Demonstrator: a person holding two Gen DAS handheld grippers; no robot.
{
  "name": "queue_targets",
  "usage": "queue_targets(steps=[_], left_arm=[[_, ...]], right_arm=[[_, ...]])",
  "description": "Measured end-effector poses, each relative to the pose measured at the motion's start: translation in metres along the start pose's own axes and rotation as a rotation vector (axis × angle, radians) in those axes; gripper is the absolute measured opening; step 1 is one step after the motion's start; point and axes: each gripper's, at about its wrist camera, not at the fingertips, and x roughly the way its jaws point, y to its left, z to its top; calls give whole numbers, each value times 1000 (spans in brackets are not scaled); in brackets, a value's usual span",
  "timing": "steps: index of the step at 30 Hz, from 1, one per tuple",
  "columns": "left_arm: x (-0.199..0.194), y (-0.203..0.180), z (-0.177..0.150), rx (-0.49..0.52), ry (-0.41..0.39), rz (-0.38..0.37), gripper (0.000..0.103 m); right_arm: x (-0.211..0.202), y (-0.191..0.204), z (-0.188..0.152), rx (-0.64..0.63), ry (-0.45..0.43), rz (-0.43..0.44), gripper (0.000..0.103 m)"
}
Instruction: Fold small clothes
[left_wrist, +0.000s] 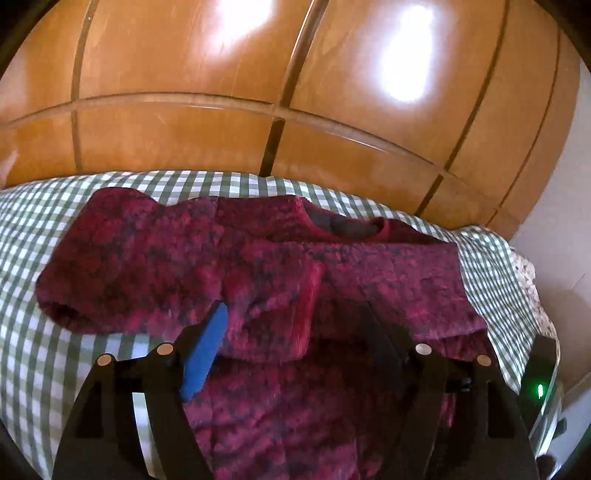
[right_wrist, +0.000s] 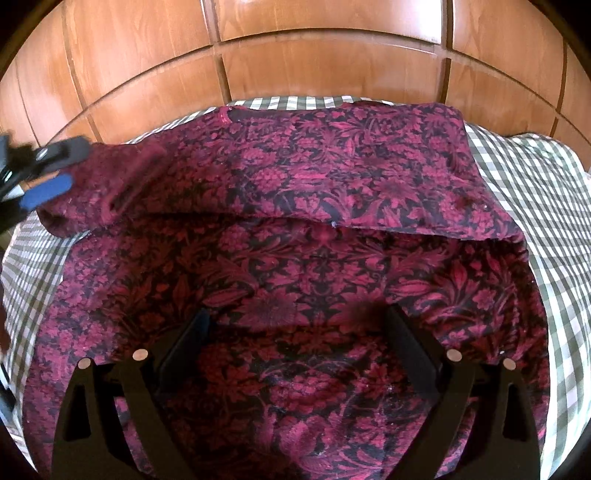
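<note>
A small crimson garment with a dark floral print (right_wrist: 332, 177) lies on a green-and-white checked cloth (right_wrist: 535, 192). Its right side and sleeve are folded across the body. The left sleeve (left_wrist: 122, 266) lies spread out to the left, with its cuff (left_wrist: 62, 310) at the near left. My left gripper (left_wrist: 295, 317) is open just above the garment's left side, its blue pad (left_wrist: 207, 350) beside the sleeve. It also shows in the right wrist view (right_wrist: 55, 170), open by the sleeve cuff. My right gripper (right_wrist: 295, 325) is open above the garment's lower body, holding nothing.
A glossy wooden panelled wardrobe (left_wrist: 295, 74) stands right behind the checked surface. The cloth's right edge (left_wrist: 524, 280) drops off beside a white wall. The neckline (left_wrist: 343, 225) lies at the far edge.
</note>
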Motion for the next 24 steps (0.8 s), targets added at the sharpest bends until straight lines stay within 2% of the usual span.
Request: queue_targets(steps=[2, 3, 5, 7, 9, 11, 14, 16, 18, 19, 20, 24], left_arm=[[-14, 13, -5, -20, -10, -4, 73], [-22, 21, -7, -29, -27, 3, 73], [-40, 33, -14, -46, -50, 40, 73], [-51, 58, -23, -108, -55, 77, 73], [-57, 82, -34, -169, -54, 138, 73], [-60, 102, -43, -221, -41, 182, 73], [-65, 124, -55, -277, -41, 255, 73], [-66, 133, -61, -305, -30, 282, 73], [-61, 138, -65, -324, -10, 307, 73], [-60, 139, -67, -327, -4, 315, 73], [-59, 140, -67, -329, 3, 329, 73], [-48, 138, -62, -336, 16, 362, 73]], right_arm=[[-4, -1, 4, 16, 3, 14, 90], [-8, -3, 7, 37, 1, 38, 82], [-14, -5, 19, 124, 6, 146, 71], [-16, 1, 31, 171, 6, 242, 69], [-16, 21, 47, 176, -9, 310, 68], [-4, 48, 64, 185, 18, 379, 68], [23, 91, 85, 153, 60, 386, 68], [45, 113, 93, 130, 119, 376, 56], [61, 134, 100, 72, 131, 287, 28], [59, 142, 105, 35, 118, 261, 14], [50, 144, 109, 16, 95, 250, 10], [-4, 136, 125, -16, -67, 265, 9]])
